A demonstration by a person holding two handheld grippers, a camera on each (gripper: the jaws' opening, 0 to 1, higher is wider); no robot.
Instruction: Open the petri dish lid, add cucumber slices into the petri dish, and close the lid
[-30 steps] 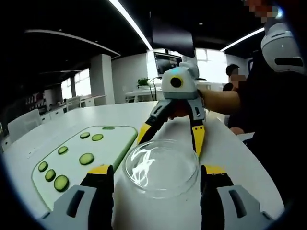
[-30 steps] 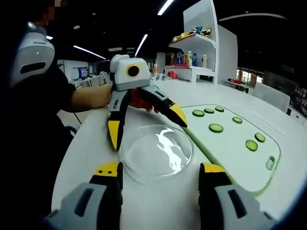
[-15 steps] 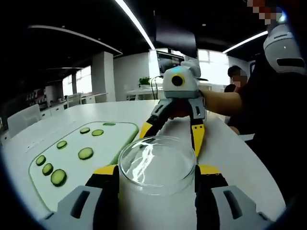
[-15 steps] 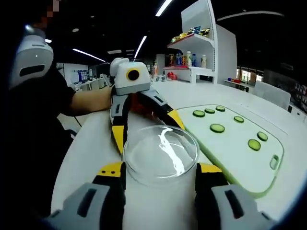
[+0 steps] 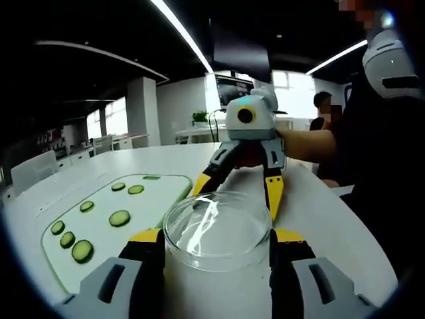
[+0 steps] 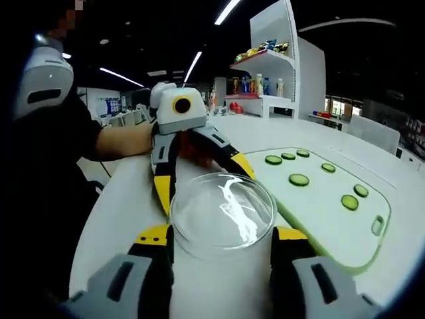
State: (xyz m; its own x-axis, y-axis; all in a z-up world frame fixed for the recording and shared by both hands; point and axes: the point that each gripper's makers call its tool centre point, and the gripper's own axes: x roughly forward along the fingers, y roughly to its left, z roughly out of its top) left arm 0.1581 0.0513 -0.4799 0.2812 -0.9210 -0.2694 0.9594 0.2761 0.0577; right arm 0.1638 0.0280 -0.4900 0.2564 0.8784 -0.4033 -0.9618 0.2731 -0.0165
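A clear glass petri dish (image 5: 216, 229) with its lid on rests on the white table, seen again in the right gripper view (image 6: 222, 212). My left gripper (image 5: 217, 236) has both yellow-tipped jaws pressed against the dish's sides. My right gripper (image 6: 221, 234) hugs the same dish from the opposite side. The right gripper (image 5: 238, 190) faces me across the dish in the left gripper view, and the left gripper (image 6: 204, 179) does so in the right gripper view. Several cucumber slices (image 5: 119, 218) (image 6: 299, 179) lie on a pale green cutting board (image 5: 99, 232) (image 6: 319, 206) beside the dish.
The person (image 5: 372, 166) holding both grippers stands at the table's edge, dark-sleeved (image 6: 40, 173). A white shelf unit (image 6: 279, 73) with bottles stands beyond the table. Bare tabletop surrounds the board and dish.
Both pairs of jaws have closed inward from an open stance onto the petri dish's sides. The dish now sits closer and higher between them. The slices have stayed put.
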